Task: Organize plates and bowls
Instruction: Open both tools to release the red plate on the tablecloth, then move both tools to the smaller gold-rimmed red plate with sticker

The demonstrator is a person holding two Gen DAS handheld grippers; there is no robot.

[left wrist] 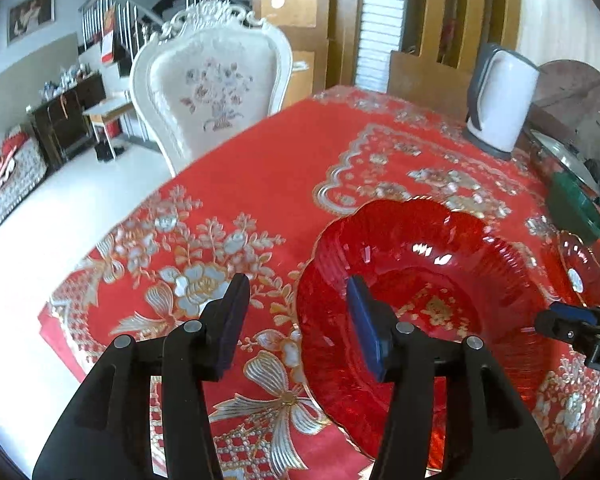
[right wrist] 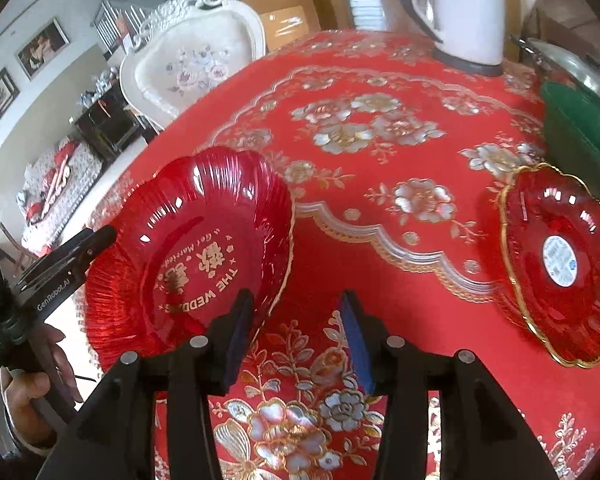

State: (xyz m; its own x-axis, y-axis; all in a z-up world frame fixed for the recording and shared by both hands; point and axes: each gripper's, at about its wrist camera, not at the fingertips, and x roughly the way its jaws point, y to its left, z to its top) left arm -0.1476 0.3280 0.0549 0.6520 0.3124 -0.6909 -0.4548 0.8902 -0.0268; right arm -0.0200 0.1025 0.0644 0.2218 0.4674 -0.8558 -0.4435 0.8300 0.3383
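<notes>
A large red scalloped plate (left wrist: 440, 280) with gold lettering lies on the red floral tablecloth; it also shows in the right wrist view (right wrist: 192, 248). My left gripper (left wrist: 296, 316) is open, its right finger over the plate's left rim, its left finger over the cloth. My right gripper (right wrist: 296, 328) is open and empty just right of that plate's rim; it shows at the right edge of the left wrist view (left wrist: 560, 322). A smaller red gold-rimmed plate (right wrist: 560, 264) with a white sticker lies to the right. A green bowl (right wrist: 580, 136) sits behind it.
A white electric kettle (left wrist: 500, 100) stands at the table's far side. A glass-lidded pot (right wrist: 572, 68) sits at the far right. A white ornate chair (left wrist: 212, 84) stands at the table's far left edge. The table edge drops to a white floor on the left.
</notes>
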